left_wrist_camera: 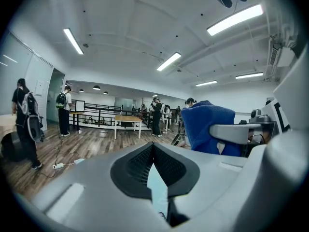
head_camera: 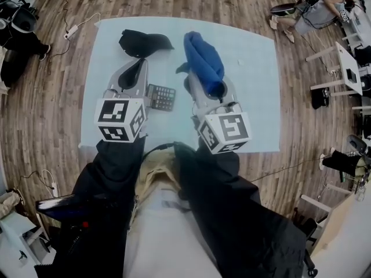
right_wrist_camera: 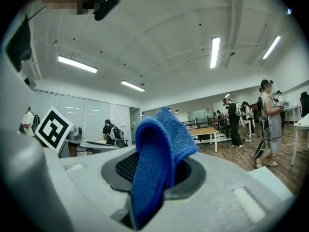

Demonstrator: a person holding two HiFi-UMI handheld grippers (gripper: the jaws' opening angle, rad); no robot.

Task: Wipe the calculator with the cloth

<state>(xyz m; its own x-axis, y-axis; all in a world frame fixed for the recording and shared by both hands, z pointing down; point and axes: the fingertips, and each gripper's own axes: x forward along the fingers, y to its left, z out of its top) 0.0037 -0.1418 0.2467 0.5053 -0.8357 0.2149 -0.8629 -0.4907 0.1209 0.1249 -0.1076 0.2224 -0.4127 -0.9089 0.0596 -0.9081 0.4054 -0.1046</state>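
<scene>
A dark calculator (head_camera: 161, 97) lies flat on the pale blue mat (head_camera: 255, 97), between my two grippers. Just to its left is my left gripper (head_camera: 139, 62), raised, with its jaws (left_wrist_camera: 153, 145) meeting at the tips and nothing between them. The right gripper (head_camera: 213, 88) is shut on a blue cloth (head_camera: 203, 57), which hangs folded out of the jaws (right_wrist_camera: 159, 163) and drapes forward over the mat. In the left gripper view the blue cloth (left_wrist_camera: 207, 124) shows to the right. Both gripper cameras point out across the room, above the mat.
A black crumpled cloth or pouch (head_camera: 142, 42) lies at the mat's far left. Wood floor surrounds the mat. A power strip (head_camera: 72, 32) and cable lie at its far left corner. White tables (head_camera: 348, 68) and a seated person (head_camera: 319, 10) are at the right.
</scene>
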